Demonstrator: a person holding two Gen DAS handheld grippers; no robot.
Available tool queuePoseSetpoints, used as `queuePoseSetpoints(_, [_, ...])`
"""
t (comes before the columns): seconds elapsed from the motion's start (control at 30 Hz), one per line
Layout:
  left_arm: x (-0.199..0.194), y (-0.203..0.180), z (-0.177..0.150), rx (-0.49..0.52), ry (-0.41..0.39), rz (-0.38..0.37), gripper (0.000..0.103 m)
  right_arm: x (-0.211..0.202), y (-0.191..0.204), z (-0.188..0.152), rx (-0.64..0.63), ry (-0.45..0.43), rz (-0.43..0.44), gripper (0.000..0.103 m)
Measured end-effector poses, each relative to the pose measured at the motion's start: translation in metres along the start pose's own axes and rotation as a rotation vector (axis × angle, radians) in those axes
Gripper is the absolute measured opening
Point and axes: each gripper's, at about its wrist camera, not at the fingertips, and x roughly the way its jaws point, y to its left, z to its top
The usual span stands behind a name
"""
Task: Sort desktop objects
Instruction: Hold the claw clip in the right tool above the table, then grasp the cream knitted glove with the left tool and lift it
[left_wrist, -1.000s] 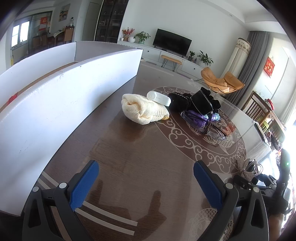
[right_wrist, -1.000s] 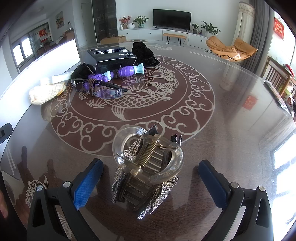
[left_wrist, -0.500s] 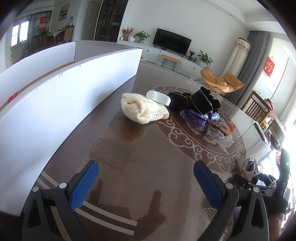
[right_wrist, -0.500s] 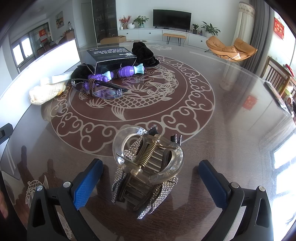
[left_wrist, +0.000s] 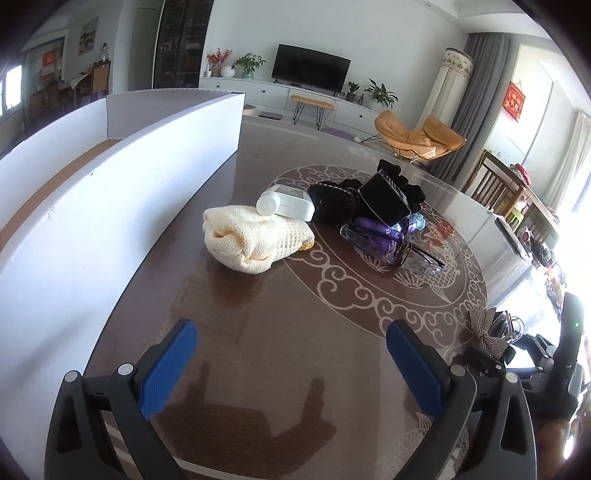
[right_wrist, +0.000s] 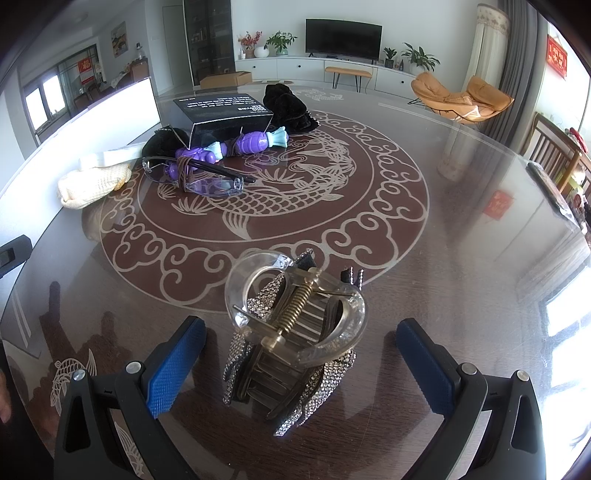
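The round glass-topped table (right_wrist: 461, 229) fills both views, patterned with a ring of scrolls and a fish. A long white box (left_wrist: 122, 192) runs along the left of the left gripper (left_wrist: 291, 365), its near wall close beside the left finger and stretching far ahead. That gripper hangs low over bare table, jaws spread wide with nothing between them; open surface lies straight ahead of it up to the heap of objects.

The heap sits well ahead: a cream knitted cloth (left_wrist: 251, 236) nearest, a white bottle (left_wrist: 284, 201) lying just behind it, a black box (left_wrist: 384, 199) tipped on dark fabric, a purple toy (right_wrist: 229, 147) and clear glasses (right_wrist: 199, 177) to the right.

The right gripper (right_wrist: 301, 365) is also low, angled down at the table, jaws spread. Between its fingers, touching neither pad, rests a clear hair claw clip (right_wrist: 295, 325) with rhinestone bows. Its spring axis runs diagonally, from near left to far right; the clear handles rise toward the camera. Wide bare glass lies ahead and to the right of it, out to the table's edge.
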Motion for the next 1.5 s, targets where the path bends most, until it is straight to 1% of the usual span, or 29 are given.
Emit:
queuePoseSetpoints(0.07, [0.009,0.006,0.022,0.038,0.002,-0.020,0.103,0.000,0.000,0.000,0.002,0.000,0.003,0.103])
queuePoseSetpoints(0.1, [0.015,0.010,0.034,0.052,0.015,-0.045,0.103,0.000,0.000,0.000,0.001,0.000,0.002,0.103])
queuePoseSetpoints(0.2, [0.040,0.013,0.063,0.119,0.082,-0.116,0.103,0.000,0.000,0.000,0.002,0.000,0.002,0.103])
queuePoseSetpoints(0.23, [0.047,0.010,0.068,0.162,0.096,-0.118,0.103,0.000,0.000,0.000,0.002,0.000,0.002,0.103])
queuePoseSetpoints(0.3, [0.065,0.003,0.073,0.261,0.122,-0.070,0.103,0.000,0.000,0.000,0.002,0.000,0.002,0.103])
queuePoseSetpoints(0.37, [0.082,-0.001,0.072,0.321,0.154,-0.024,0.103,0.000,0.000,0.000,0.002,0.000,0.002,0.103])
queuePoseSetpoints(0.4, [0.085,-0.002,0.070,0.339,0.153,-0.016,0.103,0.000,0.000,0.000,0.002,0.000,0.002,0.103])
queuePoseSetpoints(0.43, [0.084,-0.003,0.067,0.352,0.134,-0.024,0.102,0.000,0.000,0.000,0.002,0.000,0.002,0.103])
queuePoseSetpoints(0.47, [0.079,-0.002,0.065,0.350,0.113,-0.047,0.098,0.000,0.000,0.000,0.002,0.000,0.002,0.103])
queuePoseSetpoints(0.5, [0.075,-0.001,0.062,0.335,0.103,-0.059,0.077,0.000,0.000,0.000,0.002,0.000,0.002,0.103])
queuePoseSetpoints(0.53, [0.071,0.001,0.059,0.314,0.107,-0.063,0.058,0.000,0.000,0.000,0.002,0.000,0.002,0.103])
queuePoseSetpoints(0.57, [0.065,0.003,0.055,0.290,0.107,-0.069,0.052,0.000,0.000,0.000,0.002,0.000,0.002,0.103])
queuePoseSetpoints(0.6, [0.058,0.007,0.051,0.257,0.110,-0.078,0.043,0.000,0.000,0.000,0.002,0.000,0.002,0.103])
queuePoseSetpoints(0.63, [0.051,0.009,0.045,0.216,0.118,-0.086,0.042,0.000,0.000,0.000,0.002,0.000,0.002,0.103])
queuePoseSetpoints(0.7, [0.035,0.015,0.031,0.110,0.150,-0.112,0.042,0.000,0.000,0.000,0.002,0.000,0.002,0.103])
queuePoseSetpoints(0.77, [0.020,0.015,0.017,0.054,0.151,-0.206,0.045,0.000,0.000,0.000,0.002,0.000,0.002,0.103])
queuePoseSetpoints(0.8, [0.014,0.013,0.011,0.052,0.142,-0.245,0.051,0.000,0.000,0.000,0.002,0.000,0.002,0.103])
queuePoseSetpoints(0.83, [0.008,0.010,0.008,0.064,0.127,-0.255,0.062,0.000,0.000,0.000,0.001,0.000,0.002,0.103])
queuePoseSetpoints(0.87, [0.005,0.006,0.006,0.087,0.111,-0.235,0.070,0.000,0.000,0.000,0.001,0.000,0.002,0.103])
queuePoseSetpoints(0.9, [0.003,0.003,0.005,0.112,0.095,-0.203,0.084,0.000,0.000,0.000,0.001,0.000,0.001,0.103])
queuePoseSetpoints(0.93, [0.002,0.001,0.005,0.130,0.082,-0.181,0.088,0.000,0.000,0.000,0.000,-0.001,0.000,0.103])
queuePoseSetpoints(0.97, [0.005,0.000,0.007,0.140,0.084,-0.181,0.088,-0.001,0.000,0.000,0.000,-0.001,-0.001,0.103])
queuePoseSetpoints(1.07, [0.020,-0.009,0.008,0.147,0.134,-0.228,0.088,-0.001,0.000,0.000,-0.003,-0.002,-0.005,0.103])
queuePoseSetpoints(1.17, [0.028,-0.026,0.001,0.221,0.143,-0.191,0.088,-0.001,0.001,0.000,-0.006,-0.004,-0.009,0.103])
queuePoseSetpoints(1.23, [0.031,-0.035,-0.005,0.253,0.140,-0.179,0.088,-0.001,0.001,0.000,-0.006,-0.004,-0.009,0.103])
queuePoseSetpoints(1.3, [0.036,-0.037,-0.012,0.239,0.138,-0.191,0.088,-0.001,0.001,0.000,-0.005,-0.004,-0.007,0.103])
queuePoseSetpoints(1.33, [0.035,-0.037,-0.014,0.239,0.122,-0.189,0.088,-0.001,0.001,0.000,-0.004,-0.003,-0.006,0.103])
queuePoseSetpoints(1.43, [0.035,-0.039,-0.015,0.250,0.125,-0.171,0.088,-0.001,0.000,0.000,0.001,0.000,0.001,0.103])
queuePoseSetpoints(1.5, [0.036,-0.044,-0.017,0.278,0.125,-0.146,0.089,-0.001,0.000,0.000,0.001,0.000,0.001,0.103])
